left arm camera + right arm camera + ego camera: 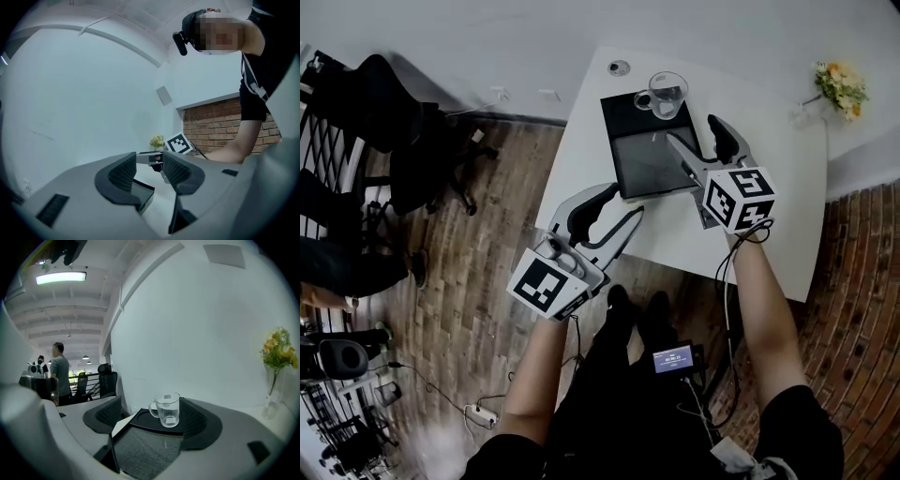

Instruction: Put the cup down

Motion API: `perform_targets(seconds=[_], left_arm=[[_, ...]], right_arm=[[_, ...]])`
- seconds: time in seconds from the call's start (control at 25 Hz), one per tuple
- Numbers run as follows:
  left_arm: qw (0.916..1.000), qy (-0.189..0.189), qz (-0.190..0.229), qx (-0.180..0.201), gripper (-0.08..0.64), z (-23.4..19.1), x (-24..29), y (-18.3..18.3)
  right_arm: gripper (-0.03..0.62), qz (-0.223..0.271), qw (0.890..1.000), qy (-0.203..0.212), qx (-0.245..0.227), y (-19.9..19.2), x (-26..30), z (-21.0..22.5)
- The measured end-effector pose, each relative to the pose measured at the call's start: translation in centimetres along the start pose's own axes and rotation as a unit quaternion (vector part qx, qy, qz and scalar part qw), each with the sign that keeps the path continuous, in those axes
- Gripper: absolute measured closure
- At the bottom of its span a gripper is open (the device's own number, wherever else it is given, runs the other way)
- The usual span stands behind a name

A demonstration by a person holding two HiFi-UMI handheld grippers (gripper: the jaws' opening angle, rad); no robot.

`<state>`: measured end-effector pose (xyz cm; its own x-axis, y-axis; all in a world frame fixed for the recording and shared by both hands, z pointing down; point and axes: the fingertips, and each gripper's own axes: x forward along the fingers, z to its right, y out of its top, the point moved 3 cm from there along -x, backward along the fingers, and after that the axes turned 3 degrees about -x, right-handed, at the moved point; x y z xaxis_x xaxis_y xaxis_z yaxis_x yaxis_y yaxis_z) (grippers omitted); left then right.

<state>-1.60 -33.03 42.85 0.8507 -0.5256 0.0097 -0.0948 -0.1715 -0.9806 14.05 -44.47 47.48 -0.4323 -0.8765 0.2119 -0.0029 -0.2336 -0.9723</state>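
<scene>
A clear glass cup [666,94] with a handle stands upright on the far end of a black tray [649,159] on the white table [787,216]. My right gripper [698,141] hovers over the tray's right side, just short of the cup, open and holding nothing. In the right gripper view the cup [167,409] stands apart from both pads, beyond the right gripper [150,417], on the tray [150,446]. My left gripper [614,214] is open and holds nothing at the table's near left edge. The left gripper [149,168] faces the tray's corner [143,194].
Yellow flowers [841,86] in a thin vase [270,404] stand at the table's far right corner. A small round fitting [620,67] sits near the far edge. Black office chairs [394,122] stand on the wooden floor to the left. A brick wall [862,309] is on the right.
</scene>
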Motion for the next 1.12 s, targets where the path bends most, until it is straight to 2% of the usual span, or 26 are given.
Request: perform_targets(seconds=[0.24,0.4,0.6,0.84,1.12], left_arm=[[0.9996,-0.009,-0.028,0.001,0.380,1.6,-0.3,-0.4],[0.9997,-0.015,-0.022,-0.002,0.380,3.0,-0.2,0.2],[0.9992,-0.019,-0.035,0.004,0.383,4.4,-0.3,0.8],[0.9987,-0.031,-0.040,0.004,0.388,5.8,-1.0,0.5],[0.9982,-0.050,-0.031,-0.001,0.395,7.1,-1.1,0.9]], right_arm=[[0.192,0.019,0.999,0.047,0.010,1.7,-4.4,-3.3],[0.192,0.035,0.997,0.072,0.012,3.3,-7.4,-5.4],[0.192,0.036,0.995,0.091,0.013,4.0,-10.9,-7.7],[0.217,0.023,0.995,0.093,0.029,3.2,-13.9,-9.1],[0.276,0.028,0.995,0.083,0.052,2.9,-16.2,-9.7]])
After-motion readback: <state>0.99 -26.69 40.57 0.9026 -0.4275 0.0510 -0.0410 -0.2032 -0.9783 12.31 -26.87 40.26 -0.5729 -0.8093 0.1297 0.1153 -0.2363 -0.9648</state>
